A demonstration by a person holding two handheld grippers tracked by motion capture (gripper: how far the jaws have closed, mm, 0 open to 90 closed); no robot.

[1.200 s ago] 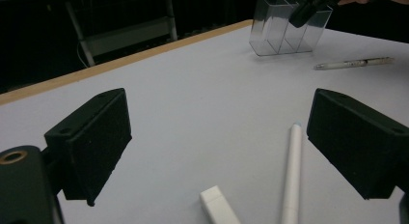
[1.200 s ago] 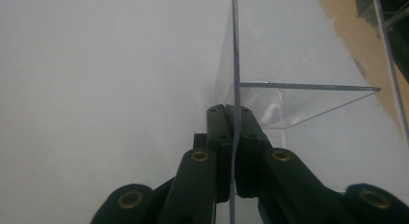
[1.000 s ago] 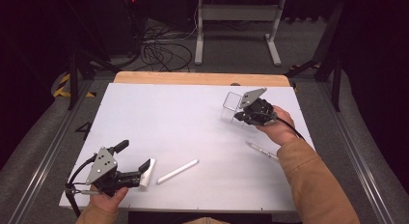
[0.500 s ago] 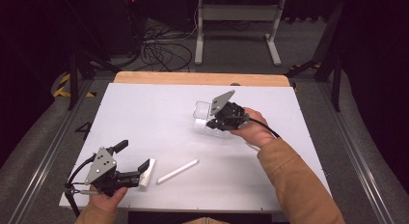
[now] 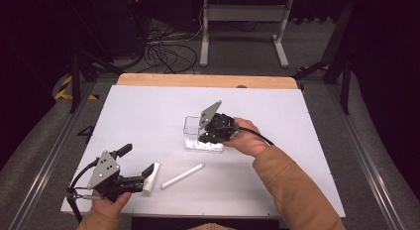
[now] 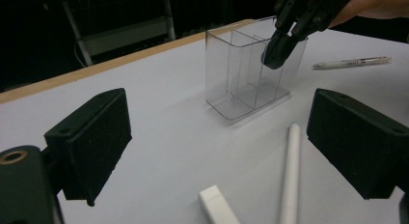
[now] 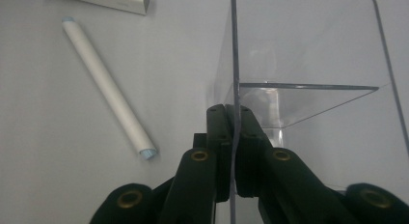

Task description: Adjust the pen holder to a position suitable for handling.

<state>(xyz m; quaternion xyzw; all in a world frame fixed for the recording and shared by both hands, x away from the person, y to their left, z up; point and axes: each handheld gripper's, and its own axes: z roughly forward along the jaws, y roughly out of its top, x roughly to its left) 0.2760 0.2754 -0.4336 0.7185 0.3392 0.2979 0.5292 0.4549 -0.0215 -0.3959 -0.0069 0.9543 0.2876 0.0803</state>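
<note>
Carried leftward across the white matte table (image 5: pixel 148 111) since a second ago: clear, hard plastic organiser box with inner dividers (image 5: pixel 194 133), now near the table's middle, pinched by one thin wall between the clenched black jaws of the right gripper (image 5: pixel 207 136). Seen along those jaws in the right gripper view: glossy see-through wall edge-on between the pads, open compartment just beyond the tips. Box upright on its base in the left gripper view, mouth up, long axis running away from the left gripper (image 5: pixel 147 176). Left gripper resting low, its blocky jaws spread wide with nothing between. Just ahead of its tips: white rectangular eraser-like block (image 6: pixel 217 204) and smooth white cylindrical stick (image 6: pixel 291 175), pointing toward the box. Slim white pen (image 6: pixel 351 63) beyond the box, well apart.
</note>
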